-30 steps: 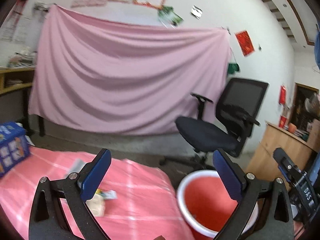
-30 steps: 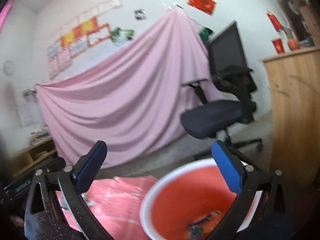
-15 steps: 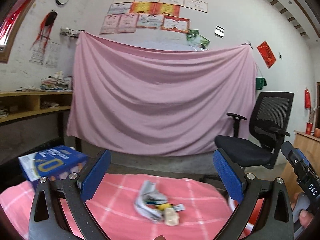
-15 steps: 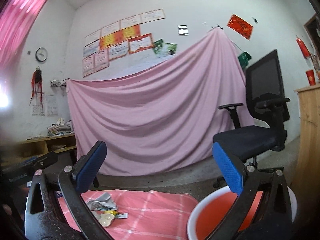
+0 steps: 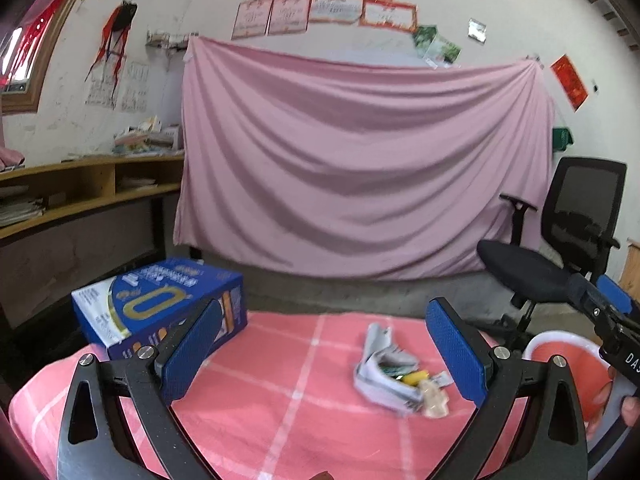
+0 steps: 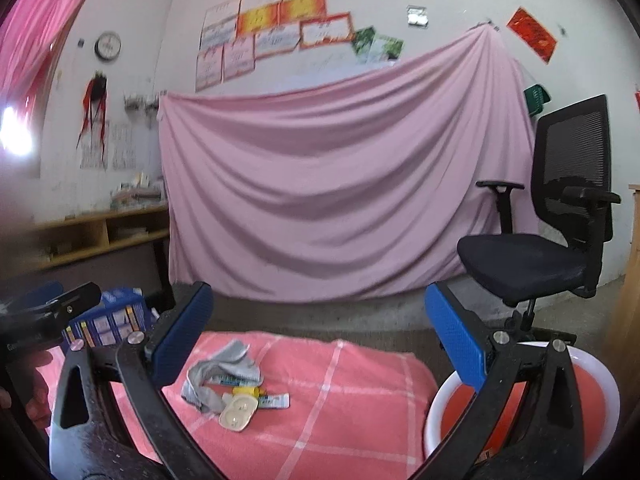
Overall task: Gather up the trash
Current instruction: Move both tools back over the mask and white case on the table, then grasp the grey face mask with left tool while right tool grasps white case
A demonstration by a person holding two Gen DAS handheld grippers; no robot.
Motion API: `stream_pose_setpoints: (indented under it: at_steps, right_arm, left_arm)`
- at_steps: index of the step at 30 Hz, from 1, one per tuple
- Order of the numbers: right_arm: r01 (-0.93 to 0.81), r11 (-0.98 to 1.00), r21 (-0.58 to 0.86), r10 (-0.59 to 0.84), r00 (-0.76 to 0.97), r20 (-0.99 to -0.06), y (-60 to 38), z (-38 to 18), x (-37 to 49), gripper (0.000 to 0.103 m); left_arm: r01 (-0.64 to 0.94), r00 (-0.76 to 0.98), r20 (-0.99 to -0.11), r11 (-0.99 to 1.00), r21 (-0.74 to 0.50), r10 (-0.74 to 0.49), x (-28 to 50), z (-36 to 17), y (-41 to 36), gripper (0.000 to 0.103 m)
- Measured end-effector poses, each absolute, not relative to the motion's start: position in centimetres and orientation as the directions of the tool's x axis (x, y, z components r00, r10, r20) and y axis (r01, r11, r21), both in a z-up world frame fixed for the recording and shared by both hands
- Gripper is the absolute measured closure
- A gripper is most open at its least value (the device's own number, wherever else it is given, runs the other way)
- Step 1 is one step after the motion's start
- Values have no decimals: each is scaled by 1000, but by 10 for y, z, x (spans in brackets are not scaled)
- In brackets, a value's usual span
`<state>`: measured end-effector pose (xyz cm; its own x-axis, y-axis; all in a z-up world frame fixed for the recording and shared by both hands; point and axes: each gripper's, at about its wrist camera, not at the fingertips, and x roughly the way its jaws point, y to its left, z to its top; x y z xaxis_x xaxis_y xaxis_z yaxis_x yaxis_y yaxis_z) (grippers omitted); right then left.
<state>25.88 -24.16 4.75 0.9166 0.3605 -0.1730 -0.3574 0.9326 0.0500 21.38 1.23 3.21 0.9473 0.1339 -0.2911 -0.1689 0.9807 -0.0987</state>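
A small heap of trash (image 5: 394,376) lies on the pink checked tablecloth (image 5: 280,408): crumpled grey wrappers, a yellow piece and a beige plastic blister. It also shows in the right wrist view (image 6: 230,380). A red basin with a white rim (image 6: 516,404) stands off the table's right end; in the left wrist view its rim (image 5: 560,340) shows at the right edge. My left gripper (image 5: 324,356) is open and empty above the cloth, left of the trash. My right gripper (image 6: 320,348) is open and empty, between trash and basin.
A blue printed carton (image 5: 160,300) stands at the table's far left. A black office chair (image 6: 552,240) stands behind the basin. A pink sheet (image 5: 360,168) hangs on the back wall. Wooden shelves (image 5: 80,192) run along the left wall.
Both grippers swung left, away from the basin toward the table. The trash heap and the blue carton came into fuller view. Both jaws stayed open.
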Motion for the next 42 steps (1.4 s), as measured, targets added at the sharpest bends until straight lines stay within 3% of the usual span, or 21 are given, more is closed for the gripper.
stream_pose_setpoints:
  at_steps: [3,8,19,22,23,25,31,33,34,36,42]
  right_arm:
    - [-360,932,39,359,904,-231,-233,40,267,0]
    - [-358,933,16,333,849,-411,-223,15,291,0]
    - [-394,917,62,354,735,-579,-213,-15,315,0]
    - [-407,911,60,356,707,-612,-207,-22,319,8]
    - [-409,911,54,351,699,-624,-205,-25,320,9]
    - [-408,912,46,340,686,-643,-202,-29,323,10]
    - [-393,916,85,344,656,-671,-209,-34,331,11]
    - [-391,915,98,351,650,-674,-210,-34,332,11]
    - [-393,914,102,354,646,-676,-210,-35,332,11]
    - [-402,909,106,361,635,-683,-208,-36,333,11]
    - [-455,874,170,428,556,-712,-198,-42,331,11]
  left_arm:
    - [-167,923,-366,981,-101,119,226,21,17,3]
    - [-150,864,-499,979,-136,63,249,5,18,3]
    - [-67,750,-658,981,-181,-70,293,-20,3,4]
    - [-15,707,-694,978,-207,-136,308,-23,-3,6]
    - [-12,694,-707,980,-198,-134,311,-27,-5,9]
    - [-3,665,-732,979,-203,-149,318,-30,-9,28]
    - [-32,586,-779,955,-296,-222,325,-43,-1,69]
    - [-37,582,-782,954,-299,-223,324,-42,1,78]
    - [-30,580,-783,954,-297,-226,323,-42,1,88]
    - [-15,573,-786,956,-294,-233,320,-38,1,96]
    - [-39,613,-770,966,-257,-180,303,-34,16,100]
